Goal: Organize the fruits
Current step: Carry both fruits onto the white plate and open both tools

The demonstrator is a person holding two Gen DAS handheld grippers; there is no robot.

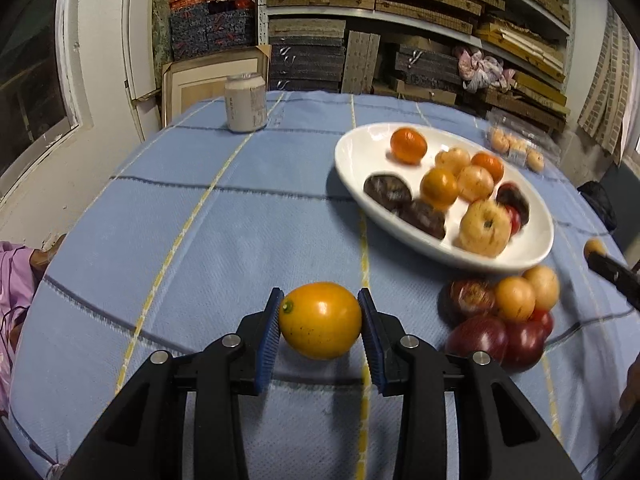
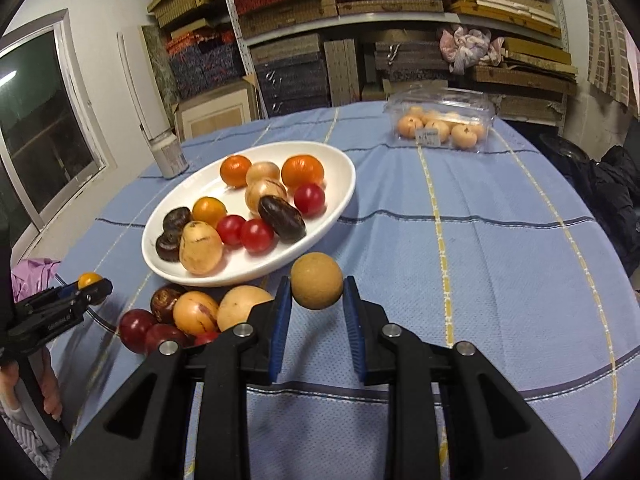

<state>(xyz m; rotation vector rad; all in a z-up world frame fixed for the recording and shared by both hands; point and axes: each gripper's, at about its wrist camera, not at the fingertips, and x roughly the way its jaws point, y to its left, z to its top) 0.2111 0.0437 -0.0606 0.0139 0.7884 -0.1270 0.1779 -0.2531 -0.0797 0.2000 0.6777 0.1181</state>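
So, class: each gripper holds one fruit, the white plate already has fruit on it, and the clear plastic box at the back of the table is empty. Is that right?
Not quite. The clear plastic box is not empty: the right wrist view shows several pale round fruits inside it. The rest stands: the left gripper holds a yellow fruit, the right gripper a tan round fruit, and the white plate has fruit on it.

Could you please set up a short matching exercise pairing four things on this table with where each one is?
Things:
1. yellow-orange fruit
2. tan round fruit
3. pale can
4. clear plastic box

Places:
A. far edge of the table, holding small pale fruits
B. in the left gripper
C. beyond the white plate
D. in the right gripper

Pairs: 1-B, 2-D, 3-C, 4-A
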